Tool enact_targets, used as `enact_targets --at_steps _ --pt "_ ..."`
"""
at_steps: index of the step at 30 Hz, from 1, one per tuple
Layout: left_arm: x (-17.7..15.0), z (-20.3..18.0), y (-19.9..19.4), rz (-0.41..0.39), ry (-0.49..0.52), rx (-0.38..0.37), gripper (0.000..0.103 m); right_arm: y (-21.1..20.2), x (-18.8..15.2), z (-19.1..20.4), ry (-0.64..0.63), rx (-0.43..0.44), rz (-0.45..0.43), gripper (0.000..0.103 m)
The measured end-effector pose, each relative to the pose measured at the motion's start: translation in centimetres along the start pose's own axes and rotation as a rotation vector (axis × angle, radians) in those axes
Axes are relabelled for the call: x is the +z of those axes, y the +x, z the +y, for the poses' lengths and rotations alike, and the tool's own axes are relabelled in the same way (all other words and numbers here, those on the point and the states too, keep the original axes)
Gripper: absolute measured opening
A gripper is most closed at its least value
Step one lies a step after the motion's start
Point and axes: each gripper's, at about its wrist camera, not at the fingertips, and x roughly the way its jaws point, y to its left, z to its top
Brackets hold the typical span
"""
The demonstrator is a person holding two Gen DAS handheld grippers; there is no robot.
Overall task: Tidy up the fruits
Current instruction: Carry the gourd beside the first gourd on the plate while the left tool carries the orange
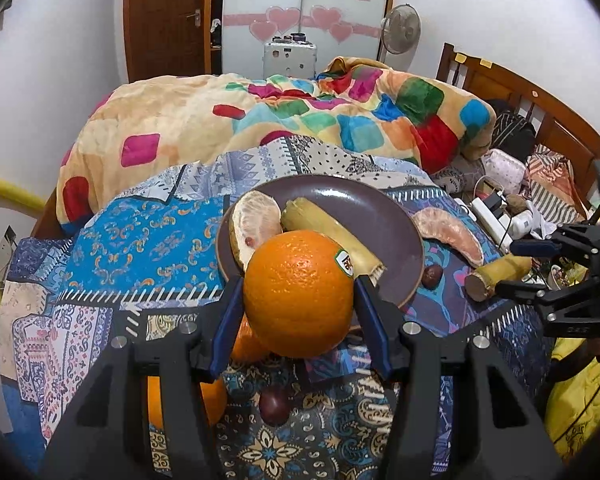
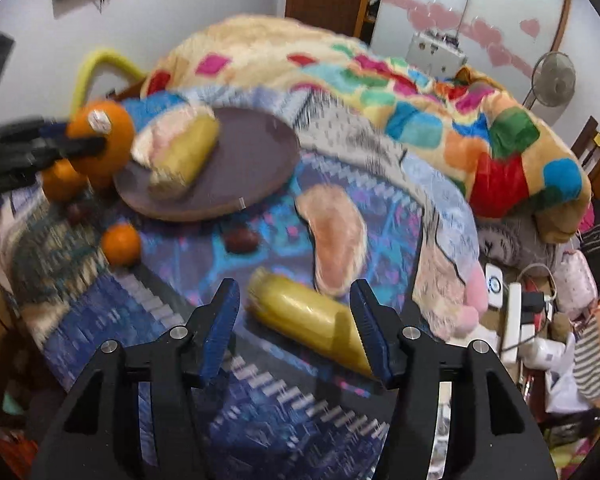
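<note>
Motion blur smears the right wrist view, while the held orange [image 1: 298, 294] hides the plate's [image 1: 340, 196] near rim.

A bright orange fruit [image 1: 298, 294] bears a green-edged sticker; the plate [image 1: 340, 200] is dull purple-brown; the bedsheet [image 1: 140, 232] shows blue paisley patchwork.

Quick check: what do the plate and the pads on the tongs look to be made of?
Plate: probably glazed ceramic, dark brown-purple, with soft glare on its smooth face; coated plastic is possible. Pads on the left tongs, shut on the orange: blue, matte, finely ribbed, likely rubber or soft plastic on black hard-plastic arms.
</note>
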Motion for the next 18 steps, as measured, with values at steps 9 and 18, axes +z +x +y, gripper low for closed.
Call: enact_targets --at_steps 9,18 --pt "-1.5 0.2 -0.2 0.03 0.013 0.002 0.055 1.9 -0.9 -0.1 -0.069 -0.009 0.082 0.068" --pt "-2.2 0.0 -0.4 0.036 0.027 0.007 0.055 2.6 -1.0 0.1 -0.013 -0.016 0.104 0.042"
